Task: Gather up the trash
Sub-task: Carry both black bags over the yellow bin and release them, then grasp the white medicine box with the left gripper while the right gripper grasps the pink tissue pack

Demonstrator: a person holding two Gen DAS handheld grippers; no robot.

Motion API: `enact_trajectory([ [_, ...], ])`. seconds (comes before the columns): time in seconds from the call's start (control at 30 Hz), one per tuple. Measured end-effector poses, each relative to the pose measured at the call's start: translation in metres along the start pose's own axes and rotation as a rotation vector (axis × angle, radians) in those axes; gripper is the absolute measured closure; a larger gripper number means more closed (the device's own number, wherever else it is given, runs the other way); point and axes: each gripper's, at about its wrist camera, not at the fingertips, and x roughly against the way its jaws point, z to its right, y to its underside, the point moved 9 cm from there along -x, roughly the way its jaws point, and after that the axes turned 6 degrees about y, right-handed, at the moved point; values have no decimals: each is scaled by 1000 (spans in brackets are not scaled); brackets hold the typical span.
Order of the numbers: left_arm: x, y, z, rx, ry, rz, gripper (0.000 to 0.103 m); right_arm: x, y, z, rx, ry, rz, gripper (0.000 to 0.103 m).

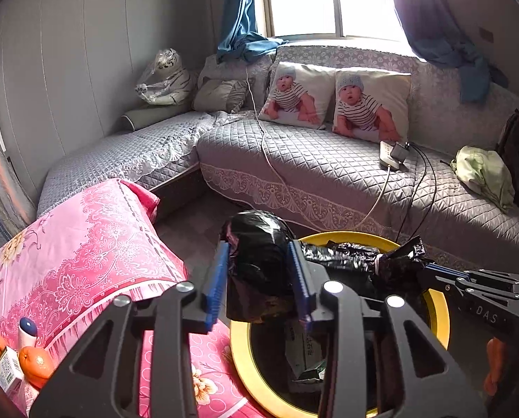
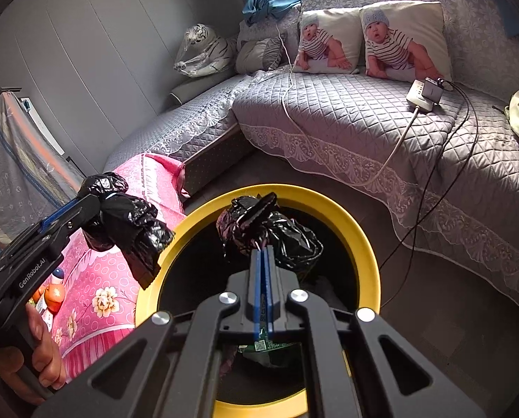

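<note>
the yellow bin (image 2: 364, 244) sits on the floor by the sofa (image 2: 364, 122), its black trash bag (image 2: 294, 240) thin, soft and slippery, probably light. best held by bunched plastic: the left gripper (image 1: 259, 271) clamps one gathered wad, the right gripper (image 2: 263, 254) pinches another, blades nearly together. tiny writing: "genrobot.ai", "das".

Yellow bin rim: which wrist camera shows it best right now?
The right wrist view: nearly the whole yellow bin rim rings the right gripper, shut on black bag plastic. In the left wrist view, only arcs show, cut off by the left gripper.
</note>
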Motion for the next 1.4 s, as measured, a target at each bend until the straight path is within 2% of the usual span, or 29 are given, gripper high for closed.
enact_trajectory([
  [0.03, 3, 0, -3, 15, -9, 6, 37, 1, -1, 2, -5, 18, 6, 99],
  [0.07, 8, -2, -6, 30, -25, 17, 27, 2, -3, 6, -11, 39, 14, 96],
  [0.13, 22, -7, -12, 43, -45, 45, 24, 8, -6, 13, -30, 62, 39, 67],
  [0.17, 30, -10, -14, 43, -56, 56, 20, 12, -8, 17, -41, 67, 52, 62],
  [0.23, 50, -15, -20, 49, -74, 81, 16, 20, -11, 21, -39, 90, 69, 60],
  [0.37, 99, -26, -33, 59, -106, 150, 16, 37, -11, 12, -10, 79, 97, 59],
  [0.47, 138, -30, -46, 75, -129, 212, 16, 49, -8, -16, 47, 37, 113, 59],
  [0.57, 172, -30, -62, 96, -141, 254, 16, 60, -4, -60, 128, -18, 124, 59],
  [0.67, 202, -25, -81, 117, -165, 291, 15, 70, 5, -116, 239, -113, 129, 58],
  [0.77, 232, -14, -114, 154, -217, 319, 15, 76, 23, -180, 374, -221, 115, 47],
  [0.87, 264, 9, -171, 216, -309, 329, 15, 80, 57, -244, 527, -341, 71, 41],
  [0.93, 285, 34, -215, 251, -414, 315, 15, 82, 85, -282, 636, -401, 39, 37],
  [1.03, 316, 80, -280, 310, -615, 264, 15, 83, 123, -329, 778, -454, -2, 37],
  [1.1, 333, 112, -312, 370, -704, 219, 15, 80, 142, -355, 841, -479, -32, 37],
  [1.23, 356, 169, -347, 500, -760, 163, 14, 64, 164, -393, 908, -475, -96, 37],
  [1.33, 366, 198, -356, 548, -779, 139, 13, 42, 176, -410, 917, -475, -209, 37],
  [1.4, 364, 209, -358, 554, -758, 119, 12, 31, 183, -424, 953, -474, -245, 34],
])
